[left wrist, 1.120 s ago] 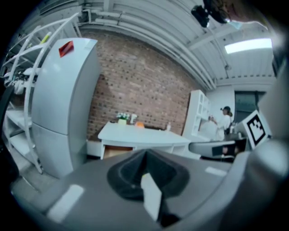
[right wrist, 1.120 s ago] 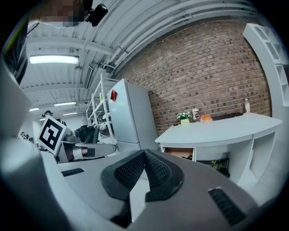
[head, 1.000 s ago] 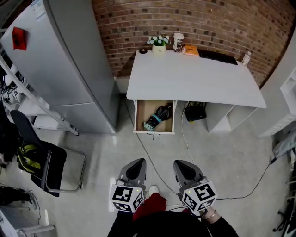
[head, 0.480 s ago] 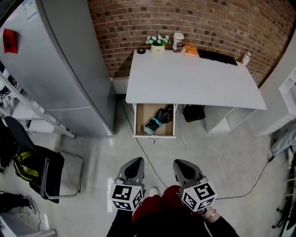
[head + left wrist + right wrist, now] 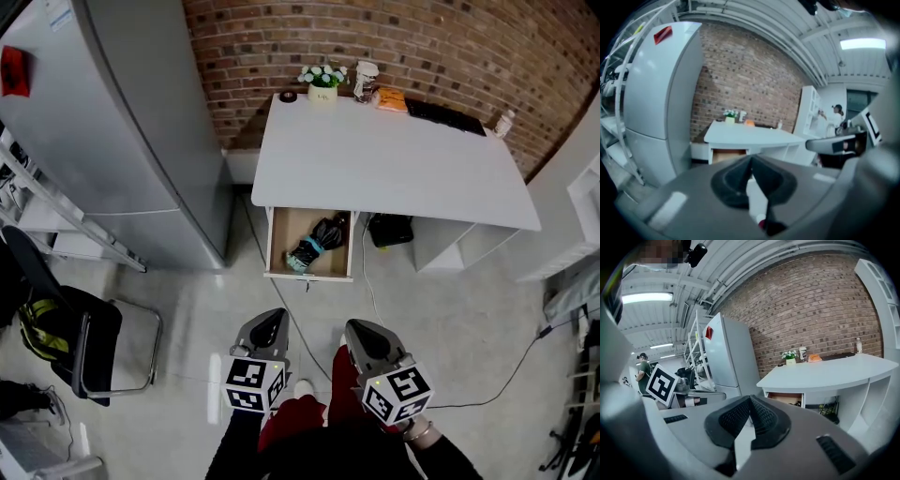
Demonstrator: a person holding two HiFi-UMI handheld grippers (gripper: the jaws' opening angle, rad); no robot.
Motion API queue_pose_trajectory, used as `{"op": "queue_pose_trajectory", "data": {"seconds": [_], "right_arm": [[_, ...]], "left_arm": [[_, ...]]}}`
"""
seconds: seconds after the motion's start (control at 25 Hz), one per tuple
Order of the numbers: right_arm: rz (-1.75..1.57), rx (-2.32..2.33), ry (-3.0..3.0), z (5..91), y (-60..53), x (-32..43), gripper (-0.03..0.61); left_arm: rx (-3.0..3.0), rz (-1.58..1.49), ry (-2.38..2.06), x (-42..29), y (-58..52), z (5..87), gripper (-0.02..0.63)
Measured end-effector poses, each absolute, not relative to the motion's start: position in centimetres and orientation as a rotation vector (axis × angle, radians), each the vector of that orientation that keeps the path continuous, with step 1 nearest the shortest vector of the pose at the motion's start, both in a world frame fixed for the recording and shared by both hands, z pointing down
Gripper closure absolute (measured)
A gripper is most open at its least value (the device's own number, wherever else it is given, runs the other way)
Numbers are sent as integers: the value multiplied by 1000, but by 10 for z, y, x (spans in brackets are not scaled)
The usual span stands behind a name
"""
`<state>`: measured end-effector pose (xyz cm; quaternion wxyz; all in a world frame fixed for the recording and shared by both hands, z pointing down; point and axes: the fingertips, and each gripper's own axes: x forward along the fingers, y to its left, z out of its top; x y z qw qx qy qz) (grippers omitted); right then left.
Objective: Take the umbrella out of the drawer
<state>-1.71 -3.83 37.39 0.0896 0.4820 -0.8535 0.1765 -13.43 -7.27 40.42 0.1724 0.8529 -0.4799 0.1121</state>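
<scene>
Umbrella (image 5: 315, 242) in open drawer (image 5: 274, 240)

White desk (image 5: 394, 159) at the far side, drawer pulled out, black folded umbrella lying inside. Near side, the left gripper (image 5: 273, 323) and right gripper (image 5: 362, 331) hang well apart from it, both pinched closed on nothing.

The umbrella (image 5: 316, 241) lies in the open drawer (image 5: 284, 232) under the desk (image 5: 394, 159), right of the fridge (image 5: 131, 122).
</scene>
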Motion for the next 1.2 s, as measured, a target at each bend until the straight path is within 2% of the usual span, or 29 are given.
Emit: {"op": "queue_pose_trajectory", "data": {"seconds": [0.28, 0.68, 1.2], "right_arm": [[534, 1393, -2543, 383, -76, 5, 577], [598, 1301, -2521, 420, -143, 47, 577], [725, 1288, -2421, 496, -202, 79, 577]], "left_arm": [[2397, 392, -1359, -113, -111, 423, 570], [2318, 593, -1333, -68, -186, 482, 438], [2242, 897, -1309, -44, -263, 579, 355]]}}
